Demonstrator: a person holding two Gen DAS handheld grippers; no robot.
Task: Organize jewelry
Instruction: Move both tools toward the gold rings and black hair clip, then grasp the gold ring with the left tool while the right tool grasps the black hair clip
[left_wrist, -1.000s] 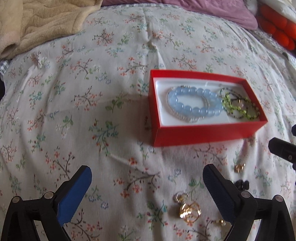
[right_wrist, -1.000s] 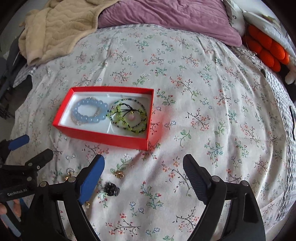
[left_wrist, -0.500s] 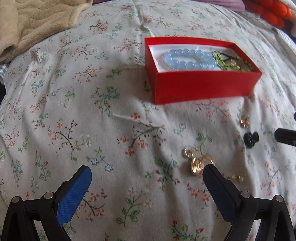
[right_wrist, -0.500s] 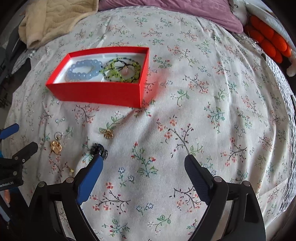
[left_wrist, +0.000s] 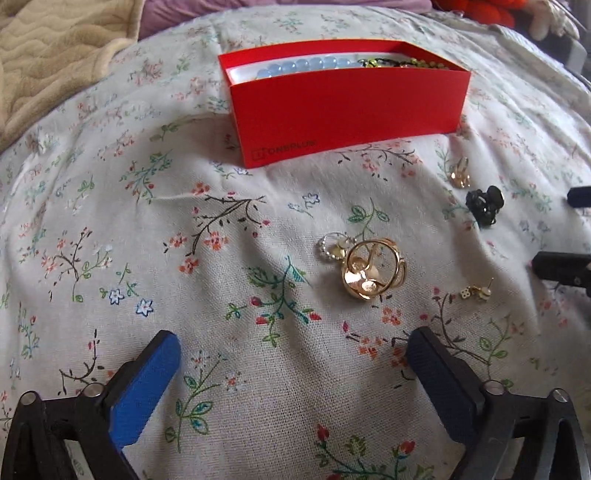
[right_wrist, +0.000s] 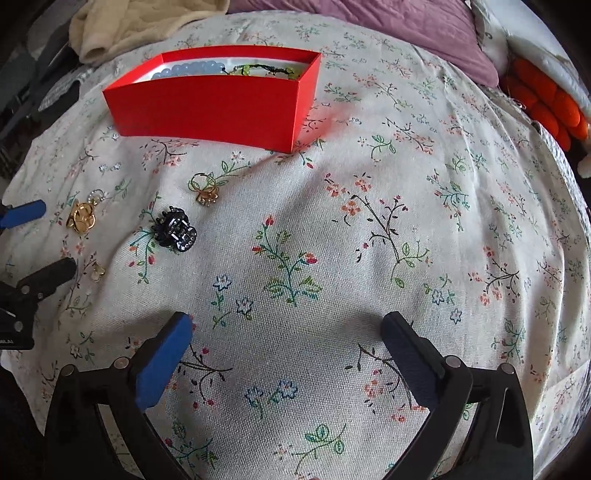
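A red box on the floral bedspread holds a blue bead bracelet and green bracelets; the box also shows in the right wrist view. Loose on the cloth in front of it lie a gold ring piece, a small silver ring, a gold earring, a black hair claw and a small stud. My left gripper is open and empty, low over the cloth just short of the gold piece. My right gripper is open and empty, right of the black claw.
A beige blanket lies at the back left and a purple pillow at the back. Orange and white soft items sit at the right edge of the bed.
Both grippers have dropped lower and moved closer to the cloth; the loose jewelry and the box now look larger and nearer. Both stay open.
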